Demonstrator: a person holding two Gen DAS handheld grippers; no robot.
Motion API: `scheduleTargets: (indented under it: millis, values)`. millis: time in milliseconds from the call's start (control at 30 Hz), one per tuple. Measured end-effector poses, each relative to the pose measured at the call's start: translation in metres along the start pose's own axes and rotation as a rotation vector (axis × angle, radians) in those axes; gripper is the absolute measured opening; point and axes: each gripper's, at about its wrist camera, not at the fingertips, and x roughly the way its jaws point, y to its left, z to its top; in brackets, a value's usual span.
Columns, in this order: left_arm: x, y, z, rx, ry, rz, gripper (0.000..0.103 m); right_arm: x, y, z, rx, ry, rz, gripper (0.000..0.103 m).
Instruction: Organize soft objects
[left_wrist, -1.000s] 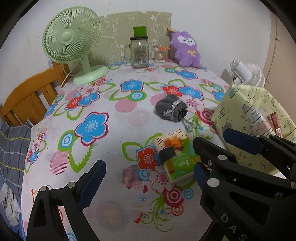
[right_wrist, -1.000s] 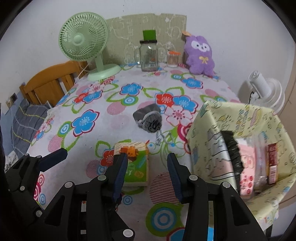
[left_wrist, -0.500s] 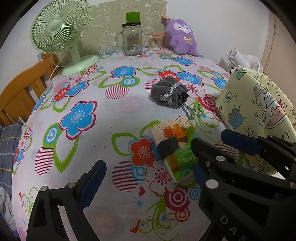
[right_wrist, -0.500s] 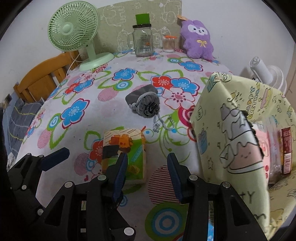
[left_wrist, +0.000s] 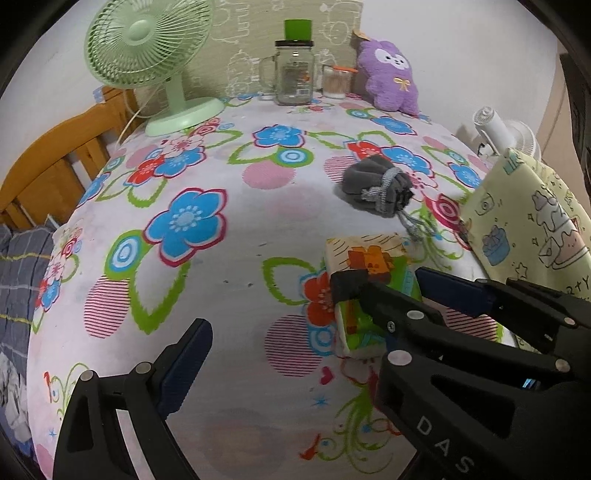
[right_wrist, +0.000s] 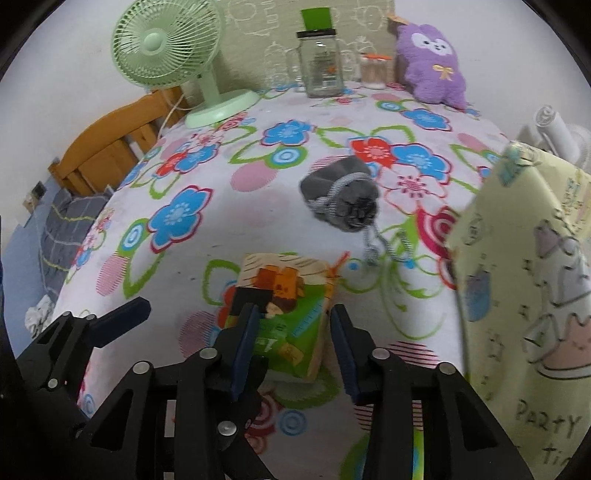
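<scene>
A green and cream tissue pack (right_wrist: 284, 306) lies on the flowered tablecloth (right_wrist: 207, 229); it also shows in the left wrist view (left_wrist: 365, 291). My right gripper (right_wrist: 291, 347) is open, its fingers either side of the pack's near end, low over the table. My left gripper (left_wrist: 295, 350) is open and empty to the left of the pack. A grey drawstring pouch (right_wrist: 341, 199) lies further back, also in the left wrist view (left_wrist: 375, 188). A yellow cartoon-print fabric bag (right_wrist: 528, 280) stands at the right. A purple plush toy (right_wrist: 432, 62) sits at the far edge.
A green desk fan (right_wrist: 166, 48), a glass jar with a green lid (right_wrist: 319, 59) and a small cotton-swab jar (right_wrist: 373, 72) stand at the back. A wooden chair (right_wrist: 107, 147) is at the left. A white fan (left_wrist: 498, 129) is behind the bag.
My right gripper has moved forward and down so its fingers now flank the tissue pack. The left gripper view has drawn slightly closer to the table.
</scene>
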Motion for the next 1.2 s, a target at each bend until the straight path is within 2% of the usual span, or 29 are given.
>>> scheduleTargets:
  millis: [267, 467, 600, 700, 733, 767, 967, 1033, 1067, 1133, 1200]
  values:
    - [-0.005, 0.016, 0.000, -0.038, -0.007, 0.036, 0.096, 0.005, 0.017, 0.006, -0.029, -0.003, 0.038, 0.042]
    - [-0.011, 0.010, 0.003, -0.036, -0.032, 0.011, 0.096, -0.007, 0.015, 0.011, -0.055, -0.038, -0.028, 0.043]
    - [-0.010, 0.000, 0.006, -0.025, -0.032, -0.008, 0.096, -0.011, 0.007, 0.012, -0.065, -0.031, -0.075, 0.043]
    - [-0.009, -0.006, 0.007, -0.015, -0.030, -0.020, 0.096, -0.014, 0.001, 0.012, -0.070, -0.032, -0.098, 0.052]
    - [-0.007, -0.008, 0.007, -0.011, -0.028, -0.021, 0.096, -0.014, -0.002, 0.012, -0.069, -0.037, -0.101, 0.059]
    - [-0.006, -0.010, 0.007, -0.008, -0.025, -0.020, 0.096, -0.015, -0.004, 0.010, -0.065, -0.041, -0.104, 0.062]
    - [0.007, -0.015, 0.007, -0.011, -0.004, -0.026, 0.096, -0.011, -0.015, 0.008, -0.040, -0.028, -0.128, 0.064]
    - [0.011, -0.015, 0.008, -0.013, 0.005, -0.030, 0.085, -0.009, -0.017, 0.008, -0.038, -0.023, -0.134, 0.064]
    - [0.014, -0.014, 0.008, -0.017, 0.013, -0.037, 0.074, -0.008, -0.018, 0.008, -0.036, -0.020, -0.135, 0.064]
    - [0.016, -0.012, 0.010, -0.027, 0.012, -0.045, 0.068, -0.005, -0.017, 0.009, -0.036, -0.013, -0.133, 0.064]
    - [0.016, -0.011, 0.012, -0.026, 0.008, -0.041, 0.053, -0.003, -0.016, 0.011, -0.032, -0.016, -0.132, 0.064]
